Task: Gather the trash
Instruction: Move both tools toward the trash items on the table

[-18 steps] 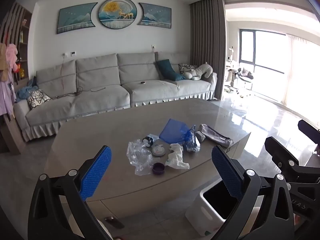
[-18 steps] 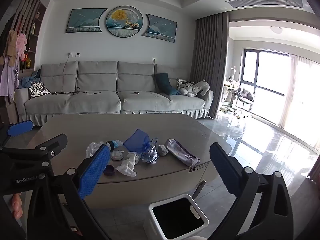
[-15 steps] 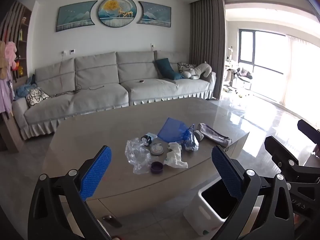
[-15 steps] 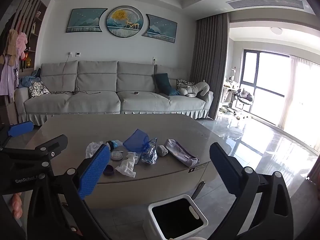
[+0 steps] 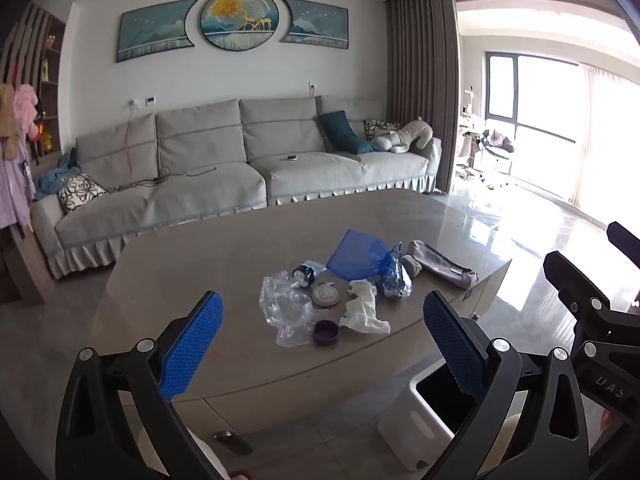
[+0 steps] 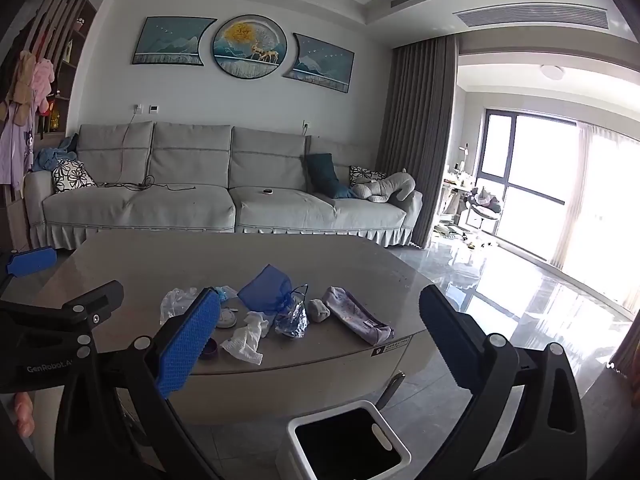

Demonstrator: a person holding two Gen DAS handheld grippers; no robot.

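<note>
Litter lies on the beige coffee table point(image 5: 208, 264): a crumpled clear plastic bag point(image 5: 286, 304), a white tissue point(image 5: 364, 312), a dark purple lid point(image 5: 326, 332), a round white tin point(image 5: 325, 295), a blue mesh pouch point(image 5: 354, 254) and a shiny blue wrapper point(image 5: 394, 280). A white bin point(image 6: 348, 442) with a dark opening stands on the floor before the table. My left gripper point(image 5: 322, 348) hangs open, short of the litter, nothing between its blue pads. My right gripper point(image 6: 320, 344) is open too, above the bin and short of the table edge. The tissue point(image 6: 246, 340) shows there as well.
A lilac pencil case point(image 5: 442, 264) and a grey rolled sock point(image 5: 412, 266) lie at the table's right end. Behind the table runs a long grey sofa point(image 5: 240, 176) with cushions. Glossy floor and a bright window point(image 6: 528, 184) lie to the right.
Both views shift only slightly; the left gripper has drifted a little so the table sits marginally lower and nearer. Both grippers stay wide open.
</note>
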